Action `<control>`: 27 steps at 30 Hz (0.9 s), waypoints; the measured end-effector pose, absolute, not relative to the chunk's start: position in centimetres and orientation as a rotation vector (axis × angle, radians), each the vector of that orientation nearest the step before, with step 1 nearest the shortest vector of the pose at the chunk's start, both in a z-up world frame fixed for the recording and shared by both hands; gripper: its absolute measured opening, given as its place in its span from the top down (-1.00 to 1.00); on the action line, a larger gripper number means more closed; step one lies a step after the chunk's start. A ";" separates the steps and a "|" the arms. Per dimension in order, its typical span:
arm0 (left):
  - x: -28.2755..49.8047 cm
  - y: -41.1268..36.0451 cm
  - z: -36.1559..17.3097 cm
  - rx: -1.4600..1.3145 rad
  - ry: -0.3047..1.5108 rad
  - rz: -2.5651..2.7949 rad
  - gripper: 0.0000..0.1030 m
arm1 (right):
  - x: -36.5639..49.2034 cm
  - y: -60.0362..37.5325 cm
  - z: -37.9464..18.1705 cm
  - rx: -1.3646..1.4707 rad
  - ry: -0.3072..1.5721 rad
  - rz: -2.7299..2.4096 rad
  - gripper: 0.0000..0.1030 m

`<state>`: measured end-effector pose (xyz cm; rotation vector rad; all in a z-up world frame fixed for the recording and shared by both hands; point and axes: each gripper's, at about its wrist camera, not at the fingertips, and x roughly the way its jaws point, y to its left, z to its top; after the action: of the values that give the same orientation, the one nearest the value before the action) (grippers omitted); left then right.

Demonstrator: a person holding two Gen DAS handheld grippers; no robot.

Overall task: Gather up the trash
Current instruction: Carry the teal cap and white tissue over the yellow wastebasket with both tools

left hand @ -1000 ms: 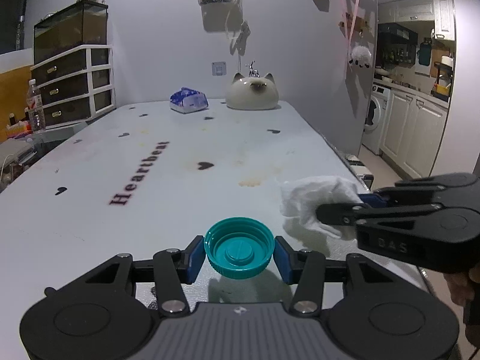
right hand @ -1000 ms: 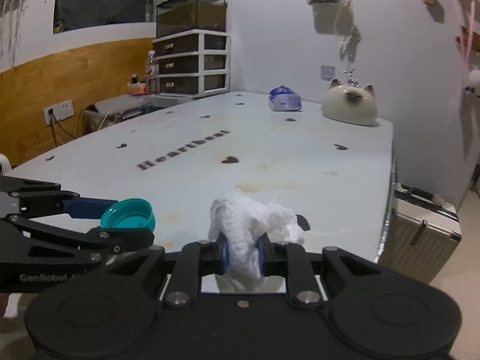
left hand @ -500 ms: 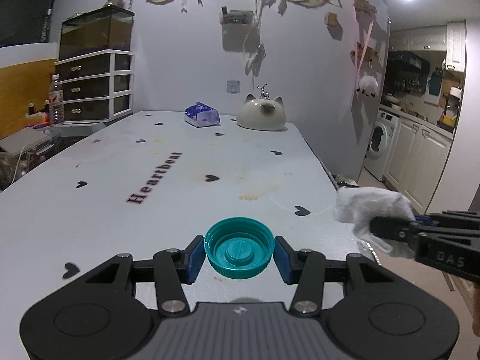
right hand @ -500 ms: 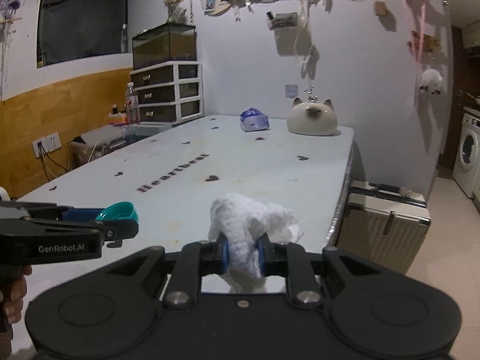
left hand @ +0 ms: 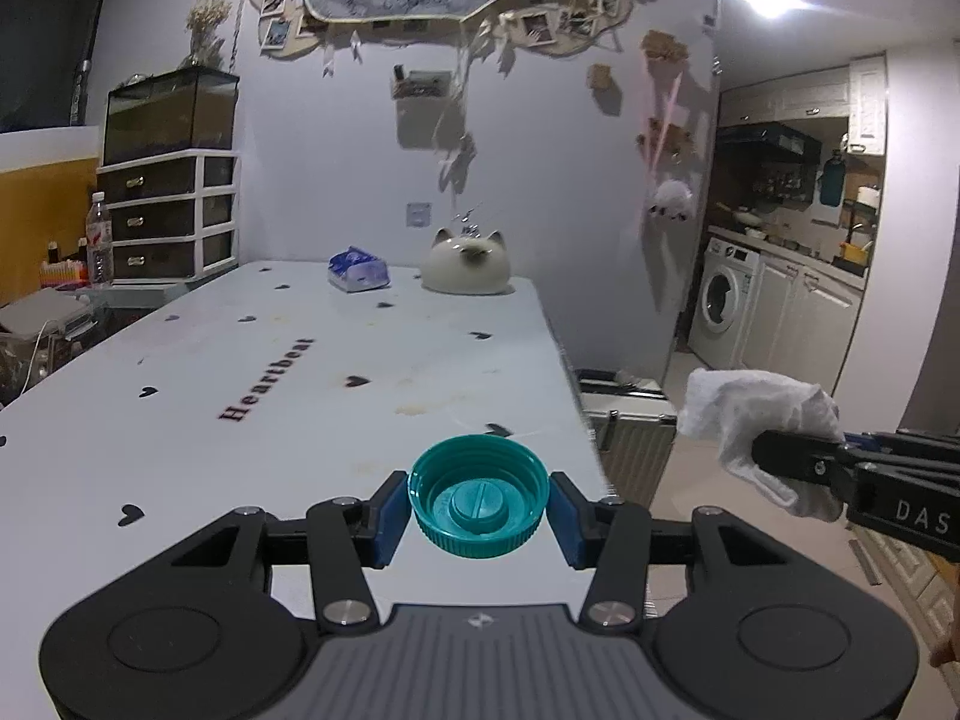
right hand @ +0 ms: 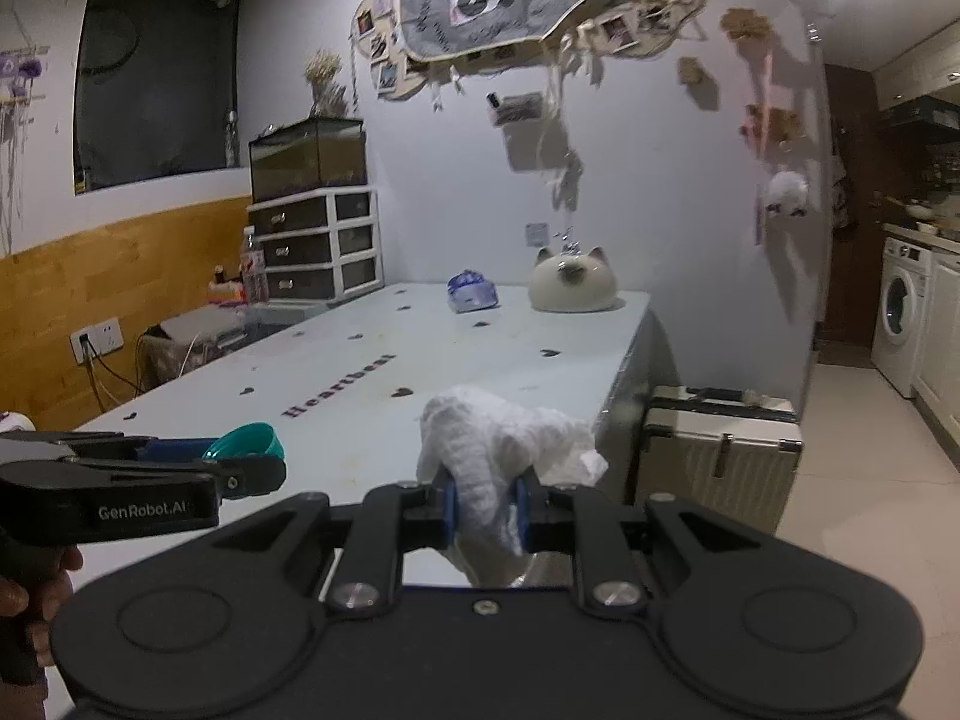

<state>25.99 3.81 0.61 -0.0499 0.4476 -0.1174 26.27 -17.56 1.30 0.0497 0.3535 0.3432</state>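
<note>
1. Left gripper (left hand: pixel 479 507): blue pads clamped on a teal bottle cap (left hand: pixel 478 504), one on each side; cap sits open side up, held above the near end of the white table (left hand: pixel 252 396)
2. Right gripper (right hand: pixel 485 507): pinching a crumpled white tissue (right hand: pixel 498 438), wad bulging up and forward past the pads, held off the table's right edge over the floor
3. Far end of table: cat-shaped ceramic jar (left hand: pixel 465 267), blue tissue pack (left hand: pixel 358 269) beside it
4. Suitcase (right hand: pixel 720 456) on the floor by the table
</note>
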 end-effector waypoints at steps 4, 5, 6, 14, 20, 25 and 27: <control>24.0 1.5 1.3 -0.040 0.431 -0.141 0.03 | 23.7 -20.0 1.6 0.065 0.339 0.310 0.63; 23.6 0.9 1.4 -0.038 0.427 -0.149 0.03 | 23.0 -20.7 1.7 0.068 0.335 0.301 0.63; 23.1 0.1 1.5 -0.036 0.422 -0.160 0.03 | 22.5 -21.3 1.7 0.072 0.333 0.293 0.63; 20.7 -5.8 1.5 -0.009 0.412 -0.253 0.03 | 18.1 -26.6 1.2 0.092 0.324 0.216 0.63; 19.5 -10.2 0.7 0.011 0.420 -0.323 0.03 | 15.7 -30.4 0.3 0.107 0.322 0.149 0.62; 19.5 -13.8 -0.8 0.014 0.441 -0.368 0.03 | 14.8 -33.2 -1.3 0.121 0.342 0.093 0.63; 19.6 -15.1 -1.7 0.018 0.460 -0.385 0.03 | 14.6 -34.2 -2.2 0.119 0.354 0.065 0.63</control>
<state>19.62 -15.05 -1.68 0.0176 0.4600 -0.3846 14.57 -34.15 -2.22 0.1188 0.3536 0.0648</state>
